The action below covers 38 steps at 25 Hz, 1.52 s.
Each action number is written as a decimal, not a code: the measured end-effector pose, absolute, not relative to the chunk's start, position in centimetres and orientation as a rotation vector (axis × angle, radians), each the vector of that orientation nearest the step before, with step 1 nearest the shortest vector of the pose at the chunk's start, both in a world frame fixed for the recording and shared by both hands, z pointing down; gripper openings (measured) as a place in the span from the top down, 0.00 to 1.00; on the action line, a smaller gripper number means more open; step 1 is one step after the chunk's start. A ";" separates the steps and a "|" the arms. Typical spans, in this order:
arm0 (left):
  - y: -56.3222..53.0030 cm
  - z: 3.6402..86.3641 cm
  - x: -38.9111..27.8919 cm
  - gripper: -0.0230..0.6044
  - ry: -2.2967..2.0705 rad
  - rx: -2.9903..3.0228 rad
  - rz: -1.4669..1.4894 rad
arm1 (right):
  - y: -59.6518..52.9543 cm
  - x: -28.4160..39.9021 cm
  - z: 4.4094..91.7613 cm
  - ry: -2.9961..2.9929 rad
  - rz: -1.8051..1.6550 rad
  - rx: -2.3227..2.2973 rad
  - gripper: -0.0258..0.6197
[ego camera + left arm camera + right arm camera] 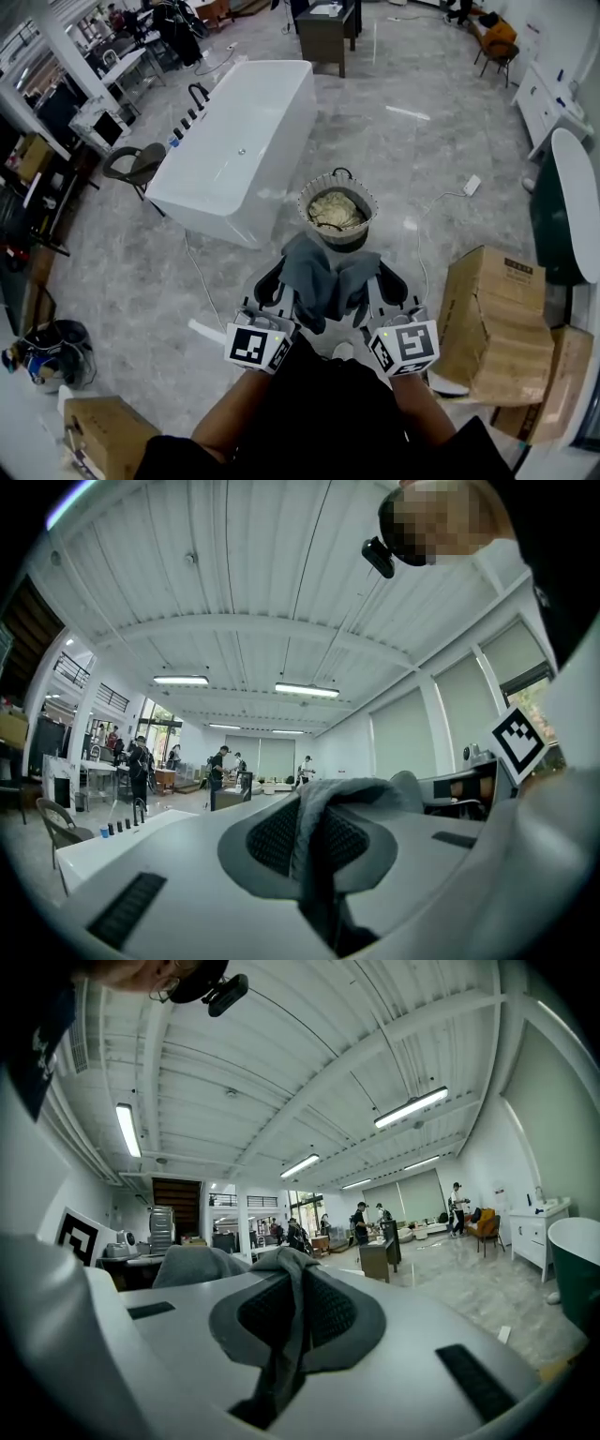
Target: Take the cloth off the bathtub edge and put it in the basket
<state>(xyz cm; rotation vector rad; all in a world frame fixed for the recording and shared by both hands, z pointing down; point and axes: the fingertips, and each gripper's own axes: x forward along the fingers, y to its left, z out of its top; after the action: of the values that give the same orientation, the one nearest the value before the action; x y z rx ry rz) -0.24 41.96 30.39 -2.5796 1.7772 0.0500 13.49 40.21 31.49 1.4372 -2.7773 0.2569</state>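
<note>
Nearest are the two grippers, held level and side by side, close to the body. Here the left gripper (309, 841) is pinched tight on one side of the grey cloth (323, 277), and the right gripper (286, 1312) is pinched tight on the other side, so the cloth hangs between them and will not fall. Just past it on the floor sits the basket (306, 199). Farther off to the left is the bathtub (234, 202)

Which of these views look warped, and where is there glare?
Head view: mild bending at the edges, bright streak on the glossy grey stone floor. Left gripper view: heavy fisheye, black corners. Right gripper view: same fisheye, glaring ceiling strip light.
</note>
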 end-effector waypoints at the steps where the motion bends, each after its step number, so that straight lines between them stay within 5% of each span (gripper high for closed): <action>1: 41.9 30.4 0.0 0.90 1.772 -2.582 0.036 | 40.1 13.7 31.5 -2.781 0.270 1.444 0.91; 19: 34.7 31.2 0.7 0.90 1.703 -2.628 0.054 | 33.6 14.1 32.5 -2.702 0.271 1.482 0.91; 38: 12.6 30.4 -3.9 0.90 1.541 -2.828 0.167 | 12.1 8.8 31.6 -2.520 0.251 1.628 0.91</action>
<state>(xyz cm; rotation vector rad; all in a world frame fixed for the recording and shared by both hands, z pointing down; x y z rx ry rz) -3.86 12.59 30.44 -2.8283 1.5409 0.1672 8.76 12.08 31.63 1.6278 -2.5197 0.2513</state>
